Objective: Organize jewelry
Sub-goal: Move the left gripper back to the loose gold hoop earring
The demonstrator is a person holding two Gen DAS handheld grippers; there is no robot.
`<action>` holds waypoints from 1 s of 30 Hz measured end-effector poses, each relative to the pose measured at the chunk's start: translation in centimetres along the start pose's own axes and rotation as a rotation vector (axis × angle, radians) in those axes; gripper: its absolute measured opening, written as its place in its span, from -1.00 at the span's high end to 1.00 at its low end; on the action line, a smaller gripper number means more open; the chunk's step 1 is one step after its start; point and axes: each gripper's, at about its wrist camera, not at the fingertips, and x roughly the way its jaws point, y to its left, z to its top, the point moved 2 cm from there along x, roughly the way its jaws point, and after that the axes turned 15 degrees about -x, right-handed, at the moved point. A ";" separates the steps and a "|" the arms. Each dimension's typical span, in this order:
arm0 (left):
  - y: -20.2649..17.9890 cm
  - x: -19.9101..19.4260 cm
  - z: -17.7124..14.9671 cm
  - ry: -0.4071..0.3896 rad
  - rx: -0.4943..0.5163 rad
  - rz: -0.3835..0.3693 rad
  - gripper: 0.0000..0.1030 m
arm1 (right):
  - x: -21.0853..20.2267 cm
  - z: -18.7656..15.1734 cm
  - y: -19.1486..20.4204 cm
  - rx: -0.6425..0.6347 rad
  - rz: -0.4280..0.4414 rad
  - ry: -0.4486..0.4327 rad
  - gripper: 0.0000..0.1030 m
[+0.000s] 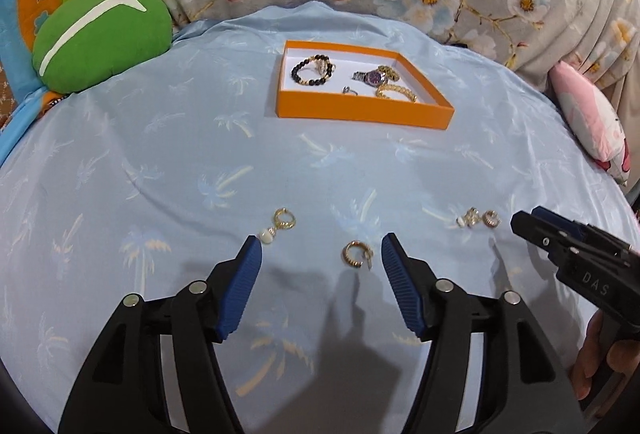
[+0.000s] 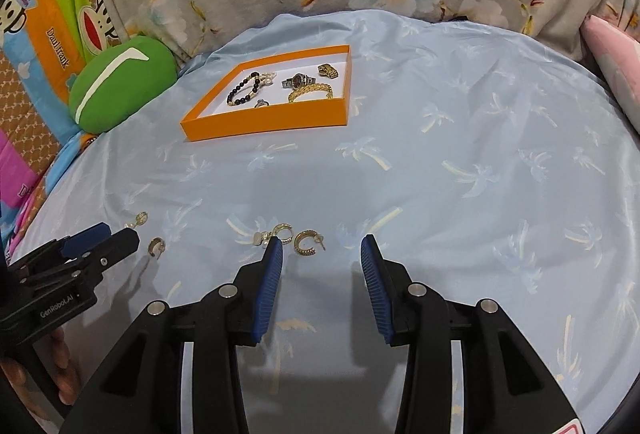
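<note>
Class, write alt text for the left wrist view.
The open left gripper hovers over a gold hoop earring on a blue sheet. Three more earrings lie nearby; beyond, an orange box holds jewelry.

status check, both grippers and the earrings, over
Left gripper open, hoop earring between its jaws. Right gripper open over another hoop. Four earrings loose on the sheet, orange box beyond. Nothing in the way.

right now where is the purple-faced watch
The watch lies inside the orange tray on the blue sheet, towards the tray's right side in the left wrist view, between the black bead bracelet and the gold chain bracelet.
</note>
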 end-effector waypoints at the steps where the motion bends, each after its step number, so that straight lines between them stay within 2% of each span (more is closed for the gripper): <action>1: 0.0 -0.2 -0.1 -0.009 0.000 0.000 -0.18 | 0.2 0.0 0.1 -0.001 0.000 0.007 0.22; 16: 2.5 0.1 0.4 0.015 -0.126 -0.008 -0.22 | 2.5 0.8 0.6 -0.001 0.010 0.085 0.31; 25: 2.1 0.1 0.3 0.021 -0.102 -0.024 -0.22 | 3.0 1.3 1.1 -0.035 -0.003 0.096 0.32; 26: 1.9 0.1 0.3 0.025 -0.090 -0.028 -0.22 | 3.0 1.3 1.2 -0.037 -0.005 0.098 0.35; 28: 1.3 0.1 0.1 0.035 -0.067 -0.040 -0.22 | 3.1 1.3 1.2 -0.038 -0.007 0.103 0.55; 30: 0.7 0.1 -0.1 0.037 -0.038 -0.042 -0.22 | 3.2 1.4 1.2 -0.040 -0.012 0.105 0.62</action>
